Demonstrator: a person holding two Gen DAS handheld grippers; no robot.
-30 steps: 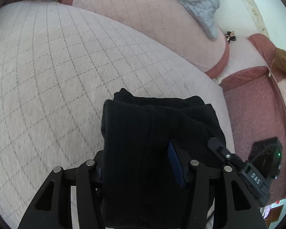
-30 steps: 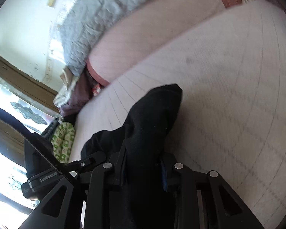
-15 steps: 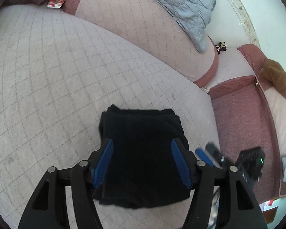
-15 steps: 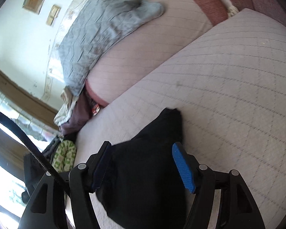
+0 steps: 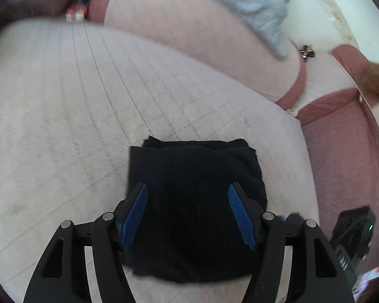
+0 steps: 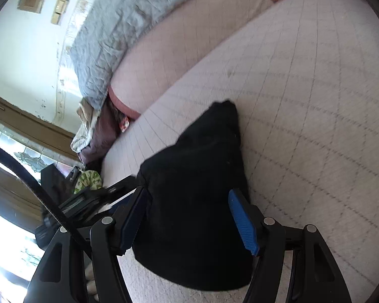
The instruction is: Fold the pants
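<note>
The black pants [image 5: 194, 197] lie folded in a compact bundle on the pale quilted couch seat [image 5: 75, 126]. My left gripper [image 5: 188, 217] is open above the near part of the bundle, its blue pads apart and holding nothing. In the right wrist view the same pants [image 6: 197, 189] lie below my right gripper [image 6: 187, 219], which is also open and empty. The other gripper's black body [image 5: 353, 237] shows at the right edge of the left wrist view.
A pink backrest cushion [image 5: 189, 38] runs behind the seat, with a grey-blue quilted blanket [image 6: 128, 30] draped over it. A red-pink armrest [image 5: 346, 151] stands to the right. Clothes are piled [image 6: 96, 131] at the couch's far end near a window.
Both grippers were shut on the pants one second ago. They have opened, let the folded bundle down on the seat and drawn back a little from it.
</note>
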